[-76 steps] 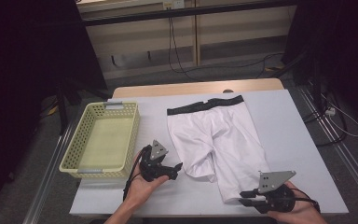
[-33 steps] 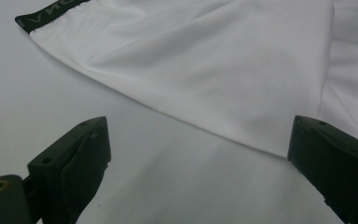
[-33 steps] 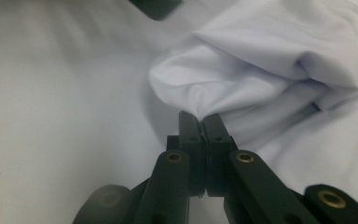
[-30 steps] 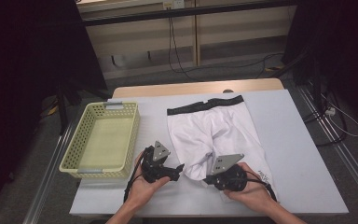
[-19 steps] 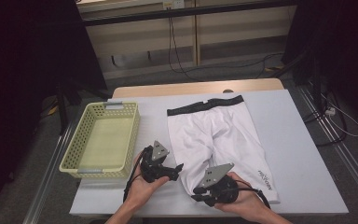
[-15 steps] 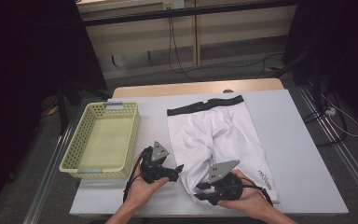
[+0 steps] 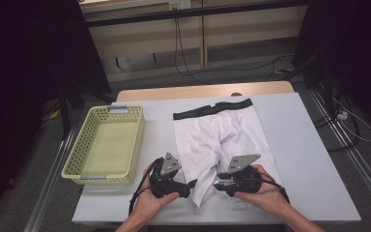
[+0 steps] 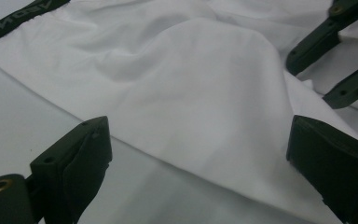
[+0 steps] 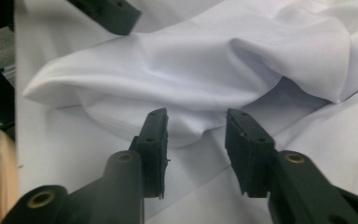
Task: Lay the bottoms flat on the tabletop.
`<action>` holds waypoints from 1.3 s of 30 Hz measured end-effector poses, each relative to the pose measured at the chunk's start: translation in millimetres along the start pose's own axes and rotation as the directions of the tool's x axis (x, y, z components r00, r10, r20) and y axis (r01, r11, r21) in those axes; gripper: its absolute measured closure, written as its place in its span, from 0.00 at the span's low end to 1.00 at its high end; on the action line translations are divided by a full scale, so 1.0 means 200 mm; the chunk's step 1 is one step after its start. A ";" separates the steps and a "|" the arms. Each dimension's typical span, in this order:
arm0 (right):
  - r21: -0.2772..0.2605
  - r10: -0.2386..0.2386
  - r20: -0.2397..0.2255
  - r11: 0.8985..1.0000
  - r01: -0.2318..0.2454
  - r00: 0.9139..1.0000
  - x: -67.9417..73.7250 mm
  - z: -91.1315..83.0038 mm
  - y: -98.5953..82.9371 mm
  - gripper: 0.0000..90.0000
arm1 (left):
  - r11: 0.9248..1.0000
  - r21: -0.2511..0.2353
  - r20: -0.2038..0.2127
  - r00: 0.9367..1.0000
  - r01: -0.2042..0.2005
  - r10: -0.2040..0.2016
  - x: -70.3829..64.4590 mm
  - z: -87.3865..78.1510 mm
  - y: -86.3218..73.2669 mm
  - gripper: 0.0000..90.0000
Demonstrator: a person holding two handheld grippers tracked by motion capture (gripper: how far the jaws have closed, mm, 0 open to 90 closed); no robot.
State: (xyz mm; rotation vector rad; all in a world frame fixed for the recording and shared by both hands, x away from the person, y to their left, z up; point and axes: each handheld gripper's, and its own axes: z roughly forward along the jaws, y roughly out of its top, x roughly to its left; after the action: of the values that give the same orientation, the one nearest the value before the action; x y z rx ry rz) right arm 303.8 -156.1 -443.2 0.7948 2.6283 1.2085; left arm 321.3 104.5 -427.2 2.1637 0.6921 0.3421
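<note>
My left tongs [image 8: 196,154] gape wide over the white stretchy shorts with black waistband [image 7: 222,140]; my right tongs [image 9: 196,140], part-open, straddle a fold, gripping nothing.

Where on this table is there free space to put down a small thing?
The widest bare patch of the table lies right of the white shorts. A narrow strip runs between the shorts and the yellow basket. The near edge is crowded: the left gripper and right gripper work there.
</note>
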 end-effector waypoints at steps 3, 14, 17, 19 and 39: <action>0.019 0.002 -0.020 1.000 -0.002 1.000 0.00 0.04 0.01 0.65 | 1.000 -0.009 0.008 1.000 -0.005 0.005 -0.01 -0.01 0.01 0.06; 0.054 -0.040 -0.116 0.997 0.047 0.992 0.11 0.01 0.01 0.98 | 0.999 -0.003 0.048 0.997 -0.053 0.053 -0.09 0.02 0.01 0.06; 0.037 -0.044 -0.143 0.998 0.049 0.989 0.16 -0.04 0.01 0.98 | 0.998 -0.002 0.047 0.997 -0.059 0.059 -0.09 0.03 0.01 0.06; 0.023 -0.039 -0.153 0.999 0.043 0.988 0.17 -0.07 0.01 0.98 | 0.998 -0.003 0.057 0.997 -0.059 0.059 -0.09 0.02 0.01 0.06; -0.040 0.092 0.010 0.995 -0.091 0.996 -0.17 0.03 0.21 0.98 | 0.998 -0.053 0.024 0.999 -0.033 0.034 -0.03 -0.02 0.04 0.07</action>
State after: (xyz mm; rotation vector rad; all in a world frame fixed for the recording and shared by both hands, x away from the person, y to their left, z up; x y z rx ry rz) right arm 351.9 -146.9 -419.1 0.9216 2.5762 1.2701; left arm 316.8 100.0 -418.1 2.1279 0.6268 0.3462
